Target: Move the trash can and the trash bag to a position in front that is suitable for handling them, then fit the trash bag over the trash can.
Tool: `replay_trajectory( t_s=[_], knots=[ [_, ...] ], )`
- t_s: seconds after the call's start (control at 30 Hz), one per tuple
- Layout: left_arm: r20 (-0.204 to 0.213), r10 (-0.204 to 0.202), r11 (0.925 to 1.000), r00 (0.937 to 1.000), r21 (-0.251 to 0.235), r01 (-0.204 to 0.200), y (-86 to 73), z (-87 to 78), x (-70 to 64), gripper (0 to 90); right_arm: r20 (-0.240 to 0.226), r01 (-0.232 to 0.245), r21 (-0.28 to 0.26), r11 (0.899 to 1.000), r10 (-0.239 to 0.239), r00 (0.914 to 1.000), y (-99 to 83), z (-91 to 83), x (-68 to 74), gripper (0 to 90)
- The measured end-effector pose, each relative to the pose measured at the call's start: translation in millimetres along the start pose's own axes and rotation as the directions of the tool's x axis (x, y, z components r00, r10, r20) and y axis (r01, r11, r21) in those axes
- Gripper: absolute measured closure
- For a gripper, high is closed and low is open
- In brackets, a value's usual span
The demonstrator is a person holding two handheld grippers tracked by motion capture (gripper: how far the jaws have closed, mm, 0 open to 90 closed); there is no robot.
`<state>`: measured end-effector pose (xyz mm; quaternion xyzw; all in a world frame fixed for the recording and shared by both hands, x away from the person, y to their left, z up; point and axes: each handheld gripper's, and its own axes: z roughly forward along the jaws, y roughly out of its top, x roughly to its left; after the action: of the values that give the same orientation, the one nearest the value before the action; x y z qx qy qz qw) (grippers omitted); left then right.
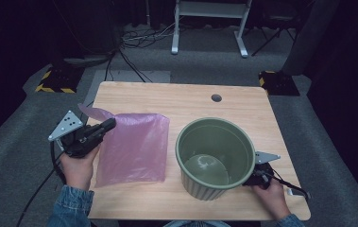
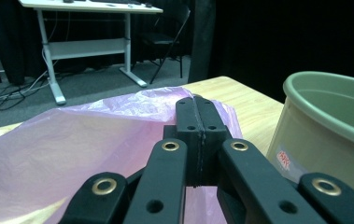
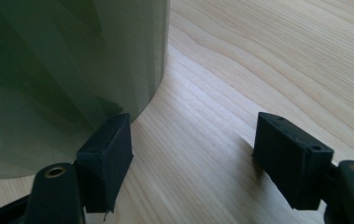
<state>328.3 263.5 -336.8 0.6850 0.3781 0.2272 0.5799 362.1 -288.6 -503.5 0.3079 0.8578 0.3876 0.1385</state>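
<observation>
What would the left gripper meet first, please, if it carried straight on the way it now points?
Probably the pink bag. The left gripper, jaws shut, points low over it; past the bag lie bare table and the far edge. The green bucket stands off to one side. Height over the bag is unclear.

A wooden table (image 1: 242, 109) stands on grey carpet (image 1: 6, 156); a white desk frame (image 1: 209, 23) stands beyond.
</observation>
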Motion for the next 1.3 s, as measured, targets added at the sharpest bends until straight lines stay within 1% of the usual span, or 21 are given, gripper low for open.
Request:
replay_trajectory(
  t_s=[0.03, 0.17, 0.2, 0.23, 0.3, 0.43, 0.47, 0.5, 0.7, 0.77, 0.8, 0.83, 0.87, 0.9, 0.93, 1.0, 1.03, 1.23, 1.27, 1.3],
  knots=[
    [0.002, -0.003, 0.9999, 1.0, -0.013, 0.003, 3.3, -3.1, -0.2, 90.0, -0.002, 0.006, 0.0, 1.0, -0.006, 1.0, 0.7, 0.9, 0.7, 28.1],
    [0.014, -0.008, 0.9995, 0.9999, -0.03, 0.009, 9.2, -6.7, -0.3, 90.0, -0.013, 0.014, -0.002, 1.0, -0.014, 0.9998, 2.4, 2.8, 2.9, 28.3],
    [0.012, -0.005, 0.9994, 0.9999, -0.035, 0.005, 14.6, -8.2, -0.3, 90.0, -0.014, 0.014, -0.002, 1.0, -0.014, 0.9998, 2.4, 2.9, 3.0, 28.3],
    [0.012, -0.005, 0.9994, 0.9999, -0.035, 0.005, 14.6, -8.2, -0.3, 90.0, -0.013, 0.013, -0.002, 1.0, -0.013, 0.9998, 2.4, 2.9, 3.1, 28.3],
    [0.016, -0.004, 0.999, 0.9999, -0.043, 0.005, 21.5, -9.8, -1.0, 90.0, -0.014, 0.014, -0.002, 1.0, -0.014, 0.9998, 2.4, 2.9, 3.0, 28.3],
    [0.018, 0.021, 0.9983, 0.9996, -0.055, -0.02, 37.0, -12.1, -4.9, 90.0, -0.015, 0.013, -0.003, 1.0, -0.013, 0.9998, 2.3, 2.9, 2.9, 28.3],
    [0.021, 0.029, 0.9977, 0.9994, -0.061, -0.028, 43.7, -11.9, -7.0, 90.0, -0.015, 0.014, -0.003, 1.0, -0.014, 0.9998, 2.2, 2.8, 2.9, 28.3],
    [0.021, 0.029, 0.9977, 0.9994, -0.061, -0.028, 43.7, -11.9, -7.0, 90.0, -0.015, 0.014, -0.003, 1.0, -0.014, 0.9998, 2.2, 2.8, 2.9, 28.3],
    [0.032, 0.059, 0.9956, 0.9977, -0.075, -0.057, 62.0, -9.6, -11.4, 90.0, -0.016, 0.013, -0.001, 1.0, -0.013, 0.9998, 2.0, 2.5, 3.3, 28.3],
    [0.032, 0.06, 0.9954, 0.9977, -0.076, -0.058, 64.0, -9.4, -11.7, 90.0, -0.016, 0.014, -0.001, 1.0, -0.014, 0.9998, 1.9, 2.4, 3.3, 28.3],
    [0.039, 0.057, 0.9947, 0.9976, -0.088, -0.054, 68.1, -9.0, -11.9, 90.0, -0.016, 0.014, -0.001, 1.0, -0.014, 0.9998, 1.9, 2.4, 3.3, 28.3],
    [0.039, 0.057, 0.9947, 0.9976, -0.088, -0.054, 68.1, -9.0, -11.9, 90.0, -0.016, 0.014, -0.001, 1.0, -0.014, 0.9998, 1.9, 2.4, 3.3, 28.3],
    [0.038, 0.059, 0.9943, 0.9975, -0.091, -0.056, 70.6, -9.2, -12.0, 90.0, -0.016, 0.014, -0.001, 1.0, -0.014, 0.9998, 1.9, 2.4, 3.3, 28.3],
    [0.036, 0.072, 0.993, 0.9968, -0.097, -0.068, 76.7, -9.9, -11.7, 90.0, -0.016, 0.014, -0.001, 1.0, -0.014, 0.9998, 1.9, 2.4, 3.3, 28.3],
    [0.036, 0.072, 0.993, 0.9968, -0.097, -0.068, 76.7, -9.9, -11.7, 90.0, -0.016, 0.014, -0.001, 1.0, -0.014, 0.9998, 1.9, 2.4, 3.3, 28.3],
    [0.036, 0.073, 0.9916, 0.9967, -0.11, -0.068, 86.2, -10.3, -9.1, 89.9, -0.016, 0.014, -0.001, 1.0, -0.014, 0.9998, 1.9, 2.4, 3.3, 28.3],
    [0.036, 0.073, 0.9916, 0.9967, -0.11, -0.068, 86.2, -10.3, -9.1, 90.0, -0.016, 0.014, -0.001, 1.0, -0.014, 0.9998, 1.9, 2.4, 3.3, 28.3],
    [0.042, 0.074, 0.9878, 0.9964, -0.141, -0.067, 102.7, -11.0, -7.6, 90.0, -0.016, 0.014, -0.001, 1.0, -0.014, 0.9998, 1.9, 2.4, 3.3, 28.3],
    [0.044, 0.084, 0.9862, 0.9955, -0.147, -0.077, 108.0, -11.5, -7.8, 90.0, -0.016, 0.014, -0.001, 1.0, -0.014, 0.9998, 1.9, 2.4, 3.3, 28.3],
    [0.044, 0.084, 0.9862, 0.9955, -0.147, -0.077, 108.0, -11.5, -7.8, 89.9, -0.016, 0.014, -0.001, 1.0, -0.014, 0.9998, 1.9, 2.4, 3.3, 28.3]
  ],
)
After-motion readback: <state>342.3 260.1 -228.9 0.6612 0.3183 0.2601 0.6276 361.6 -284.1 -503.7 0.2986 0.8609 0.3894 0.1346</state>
